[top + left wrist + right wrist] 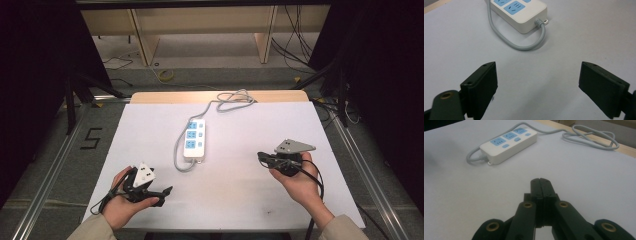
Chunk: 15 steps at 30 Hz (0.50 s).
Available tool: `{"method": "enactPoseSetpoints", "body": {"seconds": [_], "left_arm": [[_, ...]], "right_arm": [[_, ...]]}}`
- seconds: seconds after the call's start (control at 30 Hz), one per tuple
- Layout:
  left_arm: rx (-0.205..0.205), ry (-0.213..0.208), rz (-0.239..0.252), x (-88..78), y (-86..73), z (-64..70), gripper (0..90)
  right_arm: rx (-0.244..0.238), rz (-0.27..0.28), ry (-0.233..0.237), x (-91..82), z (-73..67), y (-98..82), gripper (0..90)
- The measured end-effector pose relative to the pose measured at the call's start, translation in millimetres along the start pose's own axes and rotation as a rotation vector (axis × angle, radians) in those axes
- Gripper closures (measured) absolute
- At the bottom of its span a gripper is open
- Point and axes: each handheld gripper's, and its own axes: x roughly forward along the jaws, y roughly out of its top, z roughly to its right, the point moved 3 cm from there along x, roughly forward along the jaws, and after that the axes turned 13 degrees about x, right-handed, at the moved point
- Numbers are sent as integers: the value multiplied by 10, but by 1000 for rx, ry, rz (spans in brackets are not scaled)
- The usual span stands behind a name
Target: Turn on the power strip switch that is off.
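Note:
A white power strip with blue sockets lies in the middle of the white table top. Its grey cable loops off the near end and runs to a coil at the far edge. My left gripper rests at the front left in a hand, jaws spread apart. In the left gripper view, the left gripper is wide open over bare table, with the strip's near end ahead. My right gripper is held at the right, pointing left. In the right gripper view, the right gripper is shut on nothing, with the strip beyond.
The coiled cable lies by the table's wooden far edge. Beyond the table are a floor with loose wires and a low wooden shelf. Metal rails run along both sides.

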Motion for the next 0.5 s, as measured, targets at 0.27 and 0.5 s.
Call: {"method": "enactPoseSetpoints", "body": {"seconds": [0.27, 0.5], "left_arm": [[2, -2, -1, 0, 1, 2, 151], [2, -3, 6, -1, 4, 3, 148]], "right_arm": [[-13, -6, 7, 102, -41, 79, 900], [-22, -11, 14, 201, -75, 140, 900]]}}
